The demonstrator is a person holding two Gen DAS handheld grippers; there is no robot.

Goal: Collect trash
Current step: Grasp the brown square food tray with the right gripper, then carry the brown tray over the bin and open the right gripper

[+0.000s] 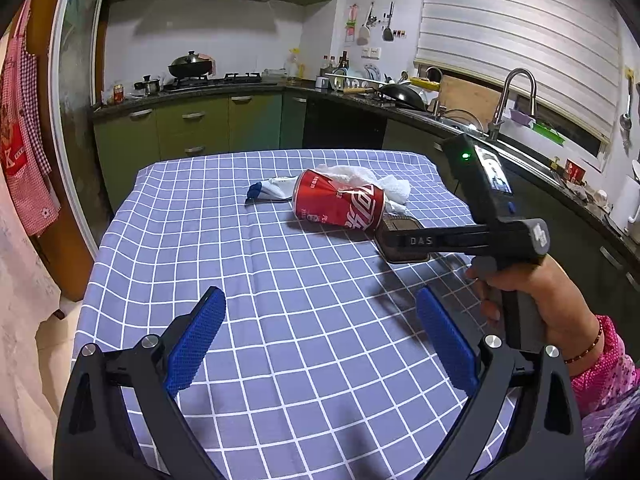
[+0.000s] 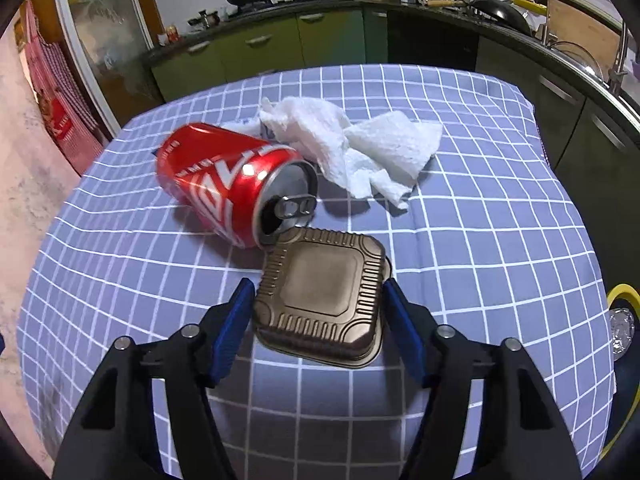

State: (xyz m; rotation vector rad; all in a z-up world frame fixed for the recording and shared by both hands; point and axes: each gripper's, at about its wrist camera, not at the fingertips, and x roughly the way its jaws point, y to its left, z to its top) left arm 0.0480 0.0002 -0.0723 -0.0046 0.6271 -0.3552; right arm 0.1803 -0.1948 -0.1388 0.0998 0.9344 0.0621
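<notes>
On a kitchen table (image 1: 168,264) covered with a blue checked cloth, the trash lay gathered toward the far side: a red soda can (image 2: 224,184) rested on its side with its opened top turned toward the right gripper, a crumpled white paper towel (image 2: 360,148) lay just behind and beside it, and a small brown ribbed tray (image 2: 320,292) sat upside down on the cloth, one corner touching the can's rim. The right gripper (image 2: 318,304), held in a person's hand (image 1: 532,300) with a pink sleeve and a bead bracelet, pointed down at the tray, its blue-padded jaws straddling the tray's two sides; the left pad stood right at the tray's edge and the right one just beside it, but whether either pad pressed on the tray could not be told. The left gripper (image 1: 320,320) hung over bare cloth nearer the table's front edge, its jaws spread wide with nothing between them, well apart from the can. In the left wrist view a blue-and-white scrap (image 1: 268,192) lay just behind the can, partly hidden by it. Beyond the table ran green cabinets (image 1: 192,128), a stove with a lidded wok (image 1: 190,65), and a sink with a tall tap (image 1: 514,96) below a white blind.
</notes>
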